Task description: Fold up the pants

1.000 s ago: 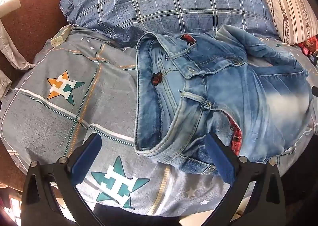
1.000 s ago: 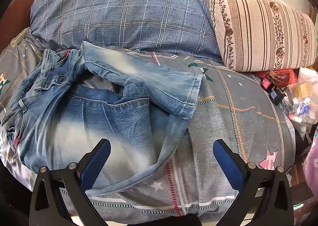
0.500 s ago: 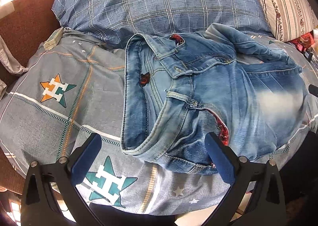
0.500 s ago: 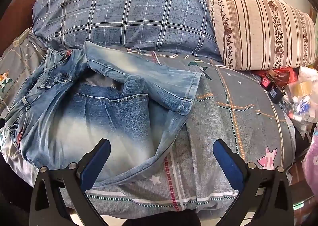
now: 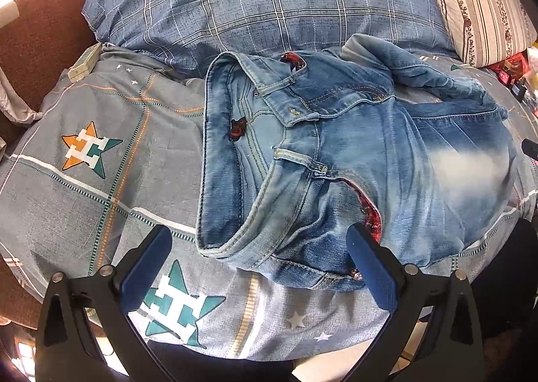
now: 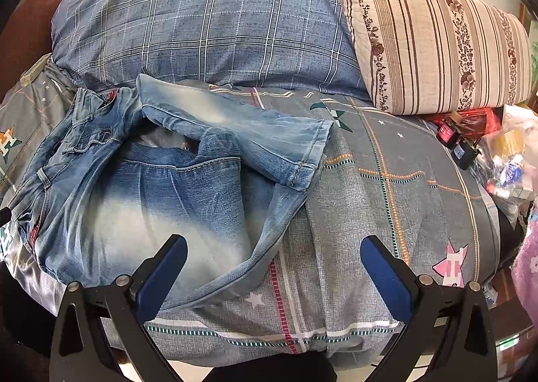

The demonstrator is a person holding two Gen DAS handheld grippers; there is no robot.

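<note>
Bedding underneath, the jeans [image 5: 353, 160] run sideways: waistband before the left gripper [image 5: 259, 264], leg ends before the right gripper [image 6: 274, 276], both spread wide and empty

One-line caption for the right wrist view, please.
Open right gripper above loosely folded jeans on a grey bedsheet, pillows behind.

Folded jeans [image 5: 353, 160] lie on the grey star-print bedsheet [image 5: 101, 187], with the left hand-held gripper [image 5: 259, 267] spread wide above their waistband.

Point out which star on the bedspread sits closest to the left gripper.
The teal-and-white star, just beyond the open left gripper; the orange-and-teal star lies farther up the bedspread.
</note>
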